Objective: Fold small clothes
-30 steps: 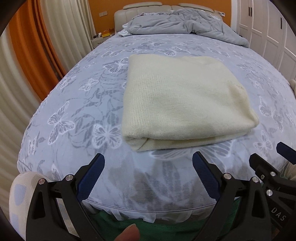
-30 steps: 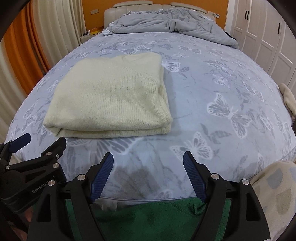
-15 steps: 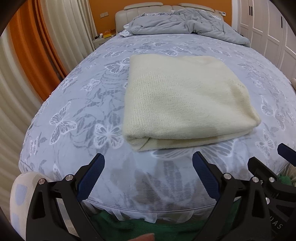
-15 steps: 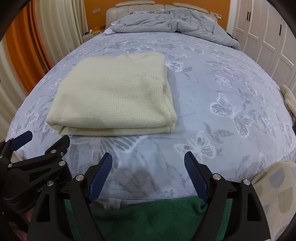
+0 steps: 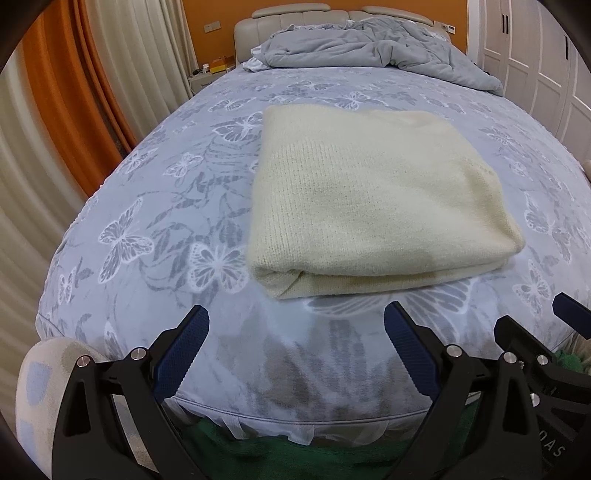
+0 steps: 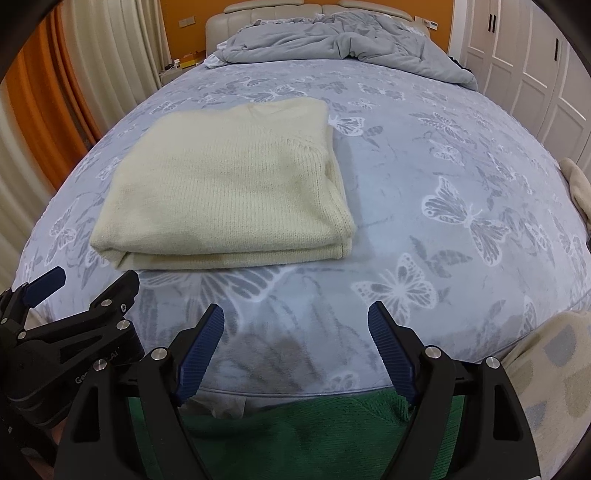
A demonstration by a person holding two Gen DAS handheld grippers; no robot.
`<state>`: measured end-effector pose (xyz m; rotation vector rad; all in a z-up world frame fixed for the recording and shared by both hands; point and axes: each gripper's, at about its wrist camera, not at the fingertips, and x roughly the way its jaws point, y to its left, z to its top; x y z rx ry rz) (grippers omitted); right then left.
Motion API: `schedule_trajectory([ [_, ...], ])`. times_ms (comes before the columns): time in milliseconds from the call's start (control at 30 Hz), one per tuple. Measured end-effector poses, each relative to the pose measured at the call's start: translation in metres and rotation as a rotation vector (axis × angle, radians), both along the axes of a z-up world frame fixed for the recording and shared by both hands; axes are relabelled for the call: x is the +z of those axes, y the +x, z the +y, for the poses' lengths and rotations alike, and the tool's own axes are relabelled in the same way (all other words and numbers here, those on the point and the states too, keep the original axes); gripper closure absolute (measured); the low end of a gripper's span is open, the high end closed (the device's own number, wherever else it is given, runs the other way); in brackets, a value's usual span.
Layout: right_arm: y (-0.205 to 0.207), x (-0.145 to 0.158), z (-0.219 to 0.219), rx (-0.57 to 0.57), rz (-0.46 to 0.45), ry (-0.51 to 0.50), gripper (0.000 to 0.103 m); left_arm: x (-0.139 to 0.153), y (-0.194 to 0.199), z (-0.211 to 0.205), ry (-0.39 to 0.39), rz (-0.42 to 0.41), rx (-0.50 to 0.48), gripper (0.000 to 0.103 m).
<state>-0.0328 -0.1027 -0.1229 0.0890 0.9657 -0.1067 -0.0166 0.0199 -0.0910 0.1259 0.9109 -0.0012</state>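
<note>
A cream knitted garment (image 5: 373, 199) lies folded in a neat rectangle on the butterfly-print bed (image 5: 166, 206); it also shows in the right wrist view (image 6: 229, 192). My left gripper (image 5: 295, 332) is open and empty, held over the bed's near edge just short of the garment's front fold. My right gripper (image 6: 295, 328) is open and empty, to the right of the garment and apart from it. The left gripper also shows in the right wrist view (image 6: 77, 291), and a fingertip of the right gripper shows at the left wrist view's right edge.
A crumpled grey duvet (image 5: 373, 48) lies at the head of the bed by the headboard (image 5: 295, 14). Curtains (image 5: 55, 110) hang on the left, white wardrobe doors (image 6: 524, 66) on the right. Green fabric (image 6: 295, 435) lies below the bed's edge. A cream cloth (image 6: 576, 188) lies at the bed's right edge.
Both grippers have drifted slightly forward toward the garment, so it appears a little larger and nearer. Both stay open; the garment has not moved.
</note>
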Motion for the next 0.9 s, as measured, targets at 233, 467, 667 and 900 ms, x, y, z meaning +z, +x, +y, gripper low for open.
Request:
schedule_trajectory([
  [233, 0.0008, -0.0009, 0.0002, -0.006, 0.003, -0.001, 0.025, 0.0001, -0.0011, 0.0004, 0.001, -0.004, 0.0, 0.01],
  [467, 0.0005, -0.0013, 0.0015, -0.011, 0.002, -0.003, 0.025, 0.0001, -0.0015, 0.0003, 0.002, -0.006, 0.0, 0.01],
  [667, -0.0007, -0.0016, 0.0008, -0.015, 0.001, -0.002, 0.025, 0.0014, -0.0014, 0.0012, 0.003, -0.009, 0.003, 0.01],
  [900, -0.0021, -0.0013, 0.0032, -0.027, 0.002, 0.001, 0.025, 0.0015, 0.0006, 0.0019, -0.004, -0.002, 0.002, 0.01],
])
